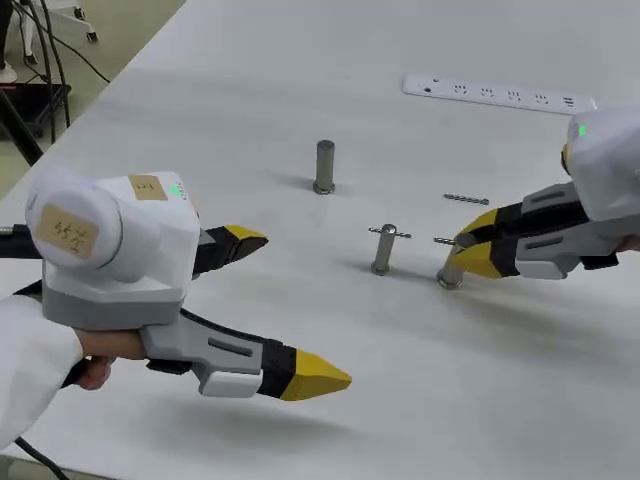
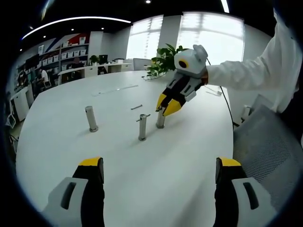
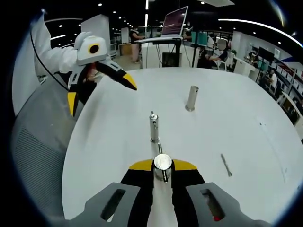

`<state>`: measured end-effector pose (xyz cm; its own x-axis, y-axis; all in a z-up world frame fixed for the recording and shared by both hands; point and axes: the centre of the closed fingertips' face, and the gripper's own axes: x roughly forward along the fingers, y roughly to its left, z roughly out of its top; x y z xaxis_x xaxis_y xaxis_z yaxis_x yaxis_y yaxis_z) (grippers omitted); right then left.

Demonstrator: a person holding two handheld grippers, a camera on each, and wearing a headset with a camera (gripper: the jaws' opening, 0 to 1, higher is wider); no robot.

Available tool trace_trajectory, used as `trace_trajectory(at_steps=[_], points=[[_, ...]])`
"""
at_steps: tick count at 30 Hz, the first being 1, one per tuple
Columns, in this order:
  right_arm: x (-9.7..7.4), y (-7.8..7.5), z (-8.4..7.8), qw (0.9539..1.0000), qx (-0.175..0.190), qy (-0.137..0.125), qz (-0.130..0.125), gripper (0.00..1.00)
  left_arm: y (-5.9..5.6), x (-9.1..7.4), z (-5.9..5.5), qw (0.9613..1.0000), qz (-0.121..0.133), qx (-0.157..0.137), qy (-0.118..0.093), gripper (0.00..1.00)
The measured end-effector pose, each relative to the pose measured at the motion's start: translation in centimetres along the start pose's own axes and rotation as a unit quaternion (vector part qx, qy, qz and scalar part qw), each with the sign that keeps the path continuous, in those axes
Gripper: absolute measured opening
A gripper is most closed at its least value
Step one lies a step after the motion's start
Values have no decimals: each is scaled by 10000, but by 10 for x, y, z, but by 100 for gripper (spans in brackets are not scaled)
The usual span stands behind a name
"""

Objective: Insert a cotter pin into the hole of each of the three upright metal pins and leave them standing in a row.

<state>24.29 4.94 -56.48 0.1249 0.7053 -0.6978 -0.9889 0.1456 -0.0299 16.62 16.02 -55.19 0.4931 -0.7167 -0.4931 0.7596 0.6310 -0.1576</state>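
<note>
Three upright metal pins stand on the white table (image 1: 420, 400). The far pin (image 1: 324, 167) has no cotter pin in it. The middle pin (image 1: 383, 250) has a cotter pin (image 1: 388, 232) through its top. My right gripper (image 1: 463, 250) is at the third pin (image 1: 450, 275), its jaws close on either side of that pin's top (image 3: 163, 161). It is shut on a cotter pin (image 3: 164, 177) that runs through the pin's top and sticks out beyond it (image 1: 443, 241). My left gripper (image 1: 285, 310) hovers wide open at the near left, holding nothing.
A loose cotter pin (image 1: 466, 199) lies on the table behind the right gripper. A white power strip (image 1: 500, 93) sits at the far right. A grey mesh chair (image 2: 270, 151) stands beside the table. The table's left edge runs along the floor.
</note>
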Motion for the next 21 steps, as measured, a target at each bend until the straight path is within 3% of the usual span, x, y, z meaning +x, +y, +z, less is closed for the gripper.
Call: trace_trajectory(at_steps=[11,16,21], points=[[0,-1,0,9999,-99,-34,10,10,-3,3,1,10000,-30,2,31,97],[0,1,2,10000,-10,-91,-2,20,-2,3,2,10000,-9,-4,69,97],[-8,0,5,9994,179,-215,-212,36,-3,2,6,10000,25,-54,9,97]])
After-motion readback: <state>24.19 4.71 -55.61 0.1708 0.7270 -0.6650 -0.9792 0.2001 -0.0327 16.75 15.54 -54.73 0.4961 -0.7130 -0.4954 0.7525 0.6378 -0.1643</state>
